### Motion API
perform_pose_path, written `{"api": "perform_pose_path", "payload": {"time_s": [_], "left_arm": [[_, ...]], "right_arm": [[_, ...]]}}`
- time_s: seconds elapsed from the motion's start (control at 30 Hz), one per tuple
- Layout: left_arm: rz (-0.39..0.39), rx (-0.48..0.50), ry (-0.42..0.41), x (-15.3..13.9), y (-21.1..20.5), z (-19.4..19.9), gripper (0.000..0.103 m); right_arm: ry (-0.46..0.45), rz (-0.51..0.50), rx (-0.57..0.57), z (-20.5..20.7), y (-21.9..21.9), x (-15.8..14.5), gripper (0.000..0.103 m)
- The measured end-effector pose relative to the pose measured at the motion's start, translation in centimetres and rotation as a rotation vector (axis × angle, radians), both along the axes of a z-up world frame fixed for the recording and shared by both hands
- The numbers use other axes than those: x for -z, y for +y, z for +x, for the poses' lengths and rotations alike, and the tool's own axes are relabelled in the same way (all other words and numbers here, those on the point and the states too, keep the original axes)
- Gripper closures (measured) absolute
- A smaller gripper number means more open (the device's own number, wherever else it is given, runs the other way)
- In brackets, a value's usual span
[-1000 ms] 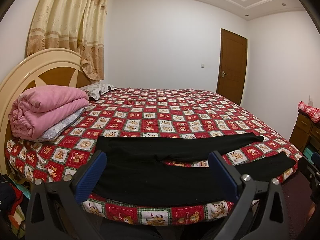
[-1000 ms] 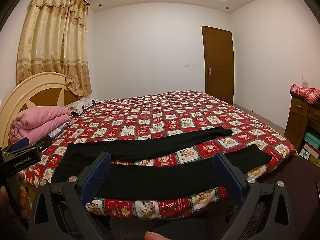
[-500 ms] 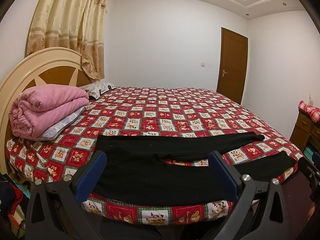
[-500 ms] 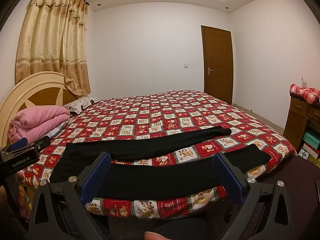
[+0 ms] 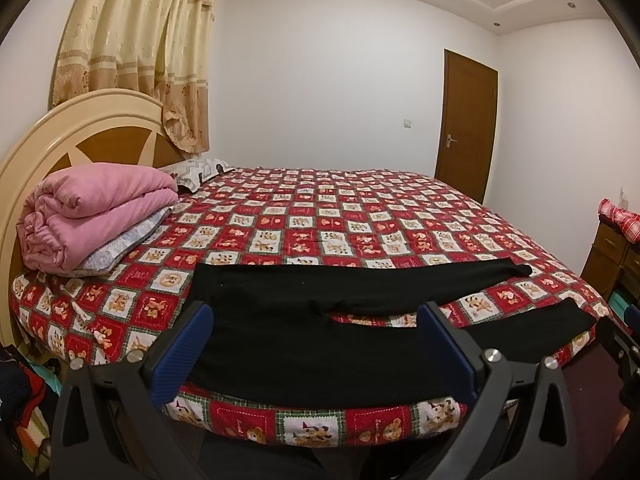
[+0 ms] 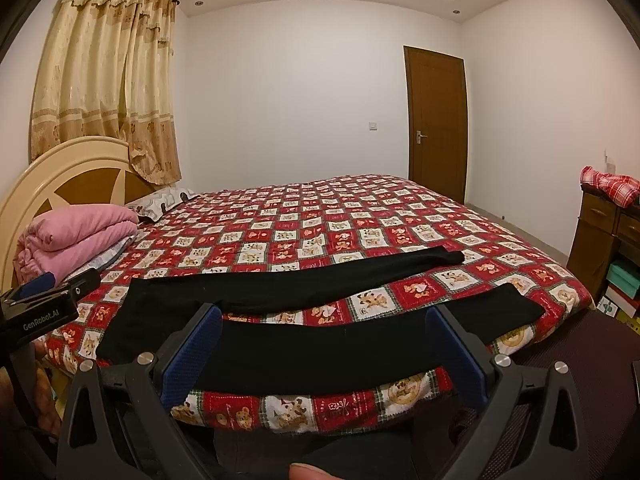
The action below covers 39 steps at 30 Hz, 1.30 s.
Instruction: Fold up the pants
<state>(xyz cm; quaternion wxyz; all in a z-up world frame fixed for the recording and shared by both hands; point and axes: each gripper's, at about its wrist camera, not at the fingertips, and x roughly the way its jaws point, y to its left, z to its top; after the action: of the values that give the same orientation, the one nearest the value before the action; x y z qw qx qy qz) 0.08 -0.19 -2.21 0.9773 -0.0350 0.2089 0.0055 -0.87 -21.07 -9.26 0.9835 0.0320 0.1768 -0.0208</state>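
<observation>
Both my claws — left gripper [image 5: 316,344] and right gripper [image 6: 320,348] — gape empty above the black pants [image 5: 320,332], spread flat on the bed [image 5: 360,216] for folding.

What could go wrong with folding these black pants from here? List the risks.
1. The near leg of the black pants lies along the edge of the red patchwork bedspread, so a careless pull could drag it off.
2. The legs are spread apart with the crotch slightly rumpled, so a fold may come out crooked.
3. The open left gripper and open right gripper hold nothing, and the blue pads might pinch bedspread along with the thin fabric.
</observation>
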Motion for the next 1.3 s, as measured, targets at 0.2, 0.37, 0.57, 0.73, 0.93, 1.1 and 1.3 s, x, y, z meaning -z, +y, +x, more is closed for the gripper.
{"api": "perform_pose_path", "payload": {"time_s": [0.2,0.37,0.57,0.73,0.93,1.1,1.3], "left_arm": [[0.013,-0.012,0.027,0.6,0.5,1.3,0.0],[0.05,-0.08,0.06,2.5,3.2,4.7,0.0],[0.109,-0.193,0.141,5.9,10.3,12.7,0.0],[0.195,-0.197,0.211,8.7,15.2,19.4,0.0],[0.199,-0.138,0.298,10.8,18.1,27.0,0.008],[0.077,-0.071,0.411,14.2,20.2,32.0,0.037],[-0.046,0.015,0.467,16.3,21.6,33.3,0.061]], "right_arm": [[0.014,-0.028,-0.001,0.8,0.3,1.0,0.001],[0.037,-0.065,-0.048,2.6,0.4,3.2,0.001],[0.121,-0.081,-0.078,6.0,-0.3,6.5,0.001],[0.171,-0.088,-0.032,8.9,-2.3,8.7,0.001],[0.231,-0.079,0.03,13.4,-6.1,10.5,0.002],[0.245,-0.012,0.132,17.1,-11.2,10.0,0.003],[0.275,0.022,0.19,22.1,-17.0,9.2,0.028]]}}
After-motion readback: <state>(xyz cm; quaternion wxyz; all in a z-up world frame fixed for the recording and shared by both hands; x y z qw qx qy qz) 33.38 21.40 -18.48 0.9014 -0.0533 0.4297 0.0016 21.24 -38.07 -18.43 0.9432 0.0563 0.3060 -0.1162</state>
